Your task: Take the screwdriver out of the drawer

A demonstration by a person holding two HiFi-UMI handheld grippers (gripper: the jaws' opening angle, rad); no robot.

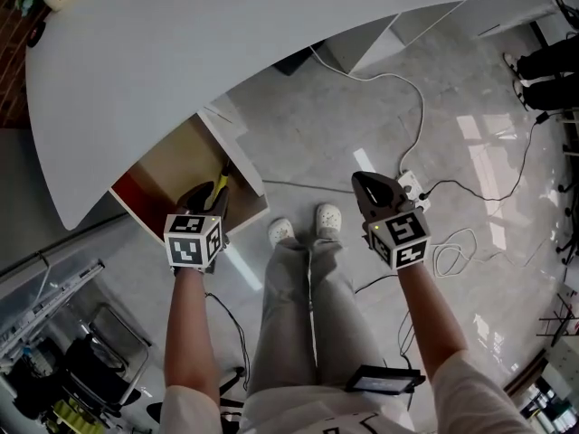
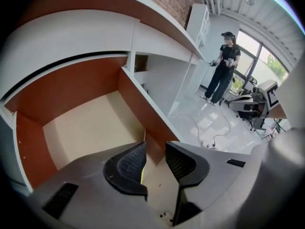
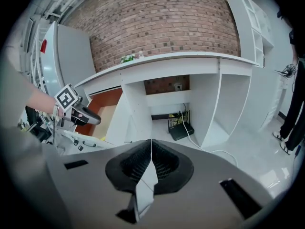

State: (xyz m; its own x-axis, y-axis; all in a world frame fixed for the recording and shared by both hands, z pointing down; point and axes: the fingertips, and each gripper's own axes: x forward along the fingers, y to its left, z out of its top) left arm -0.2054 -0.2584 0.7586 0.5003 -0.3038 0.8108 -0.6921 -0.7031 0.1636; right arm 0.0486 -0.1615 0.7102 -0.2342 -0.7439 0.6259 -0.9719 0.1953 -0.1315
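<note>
Left tongs (image 2: 155,160), spread, hang over the open drawer (image 1: 137,191); they should straddle the yellow screwdriver (image 1: 220,185) squarely before closing. Right tongs (image 3: 150,159) pressed together, empty.

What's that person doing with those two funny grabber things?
A person holds a gripper in each hand. The left gripper hangs over the open drawer with its jaws apart, right by a yellow screwdriver lying inside, not yet gripped. The right gripper is shut and empty, out over the floor.
</note>
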